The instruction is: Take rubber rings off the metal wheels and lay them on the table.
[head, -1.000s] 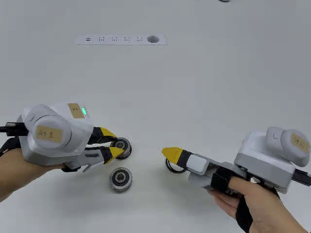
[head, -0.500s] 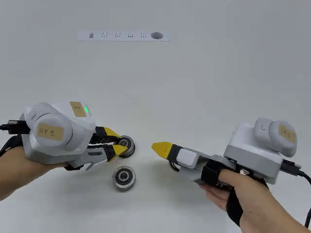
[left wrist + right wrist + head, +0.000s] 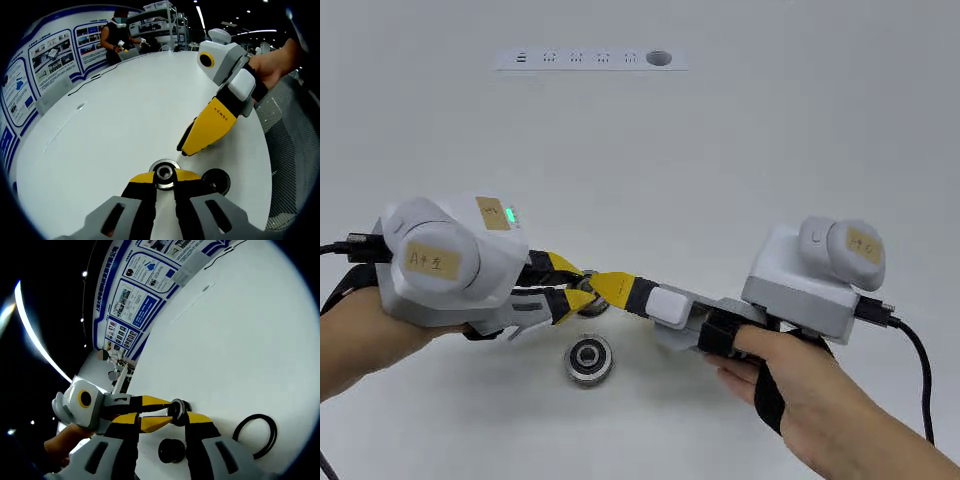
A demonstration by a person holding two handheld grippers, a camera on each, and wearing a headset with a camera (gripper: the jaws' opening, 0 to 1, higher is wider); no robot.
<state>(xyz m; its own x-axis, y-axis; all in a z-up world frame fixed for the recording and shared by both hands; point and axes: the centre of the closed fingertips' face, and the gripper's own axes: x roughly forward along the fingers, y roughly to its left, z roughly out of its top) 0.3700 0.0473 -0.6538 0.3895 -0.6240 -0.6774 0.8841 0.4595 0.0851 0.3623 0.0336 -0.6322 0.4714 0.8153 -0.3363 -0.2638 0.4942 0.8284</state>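
White bench top [image 3: 770, 150] lies under everything, with a power strip [image 3: 592, 60] flat near its far edge.

On the left, the left hand [image 3: 360, 340] grips the left gripper [image 3: 575, 285] from behind and points it to the right, low over the bench. A small green light [image 3: 509, 215] glows on top of it. In the left gripper view, its yellow tips are pressed onto a small metal wheel [image 3: 165, 173], one tip on each side. This held wheel is towards the near edge of the bench, left of the middle.

Just nearer the near edge lies a loose wheel [image 3: 590, 358], flat on the bench, dark outside and shiny in the middle.

The right gripper [image 3: 612, 288] comes in from the right and points left. It is rolled on its side, so the head view shows one yellow tip, right beside the left gripper's tips. The right gripper view shows both of its tips spread apart, with the held wheel at the gap between them. I cannot tell if they touch it.

The right gripper view also shows a black rubber ring [image 3: 255, 416] lying flat on the bench, near the loose wheel but apart from it.

The right hand [image 3: 800, 390] holds its gripper from below, with a black strap across it.
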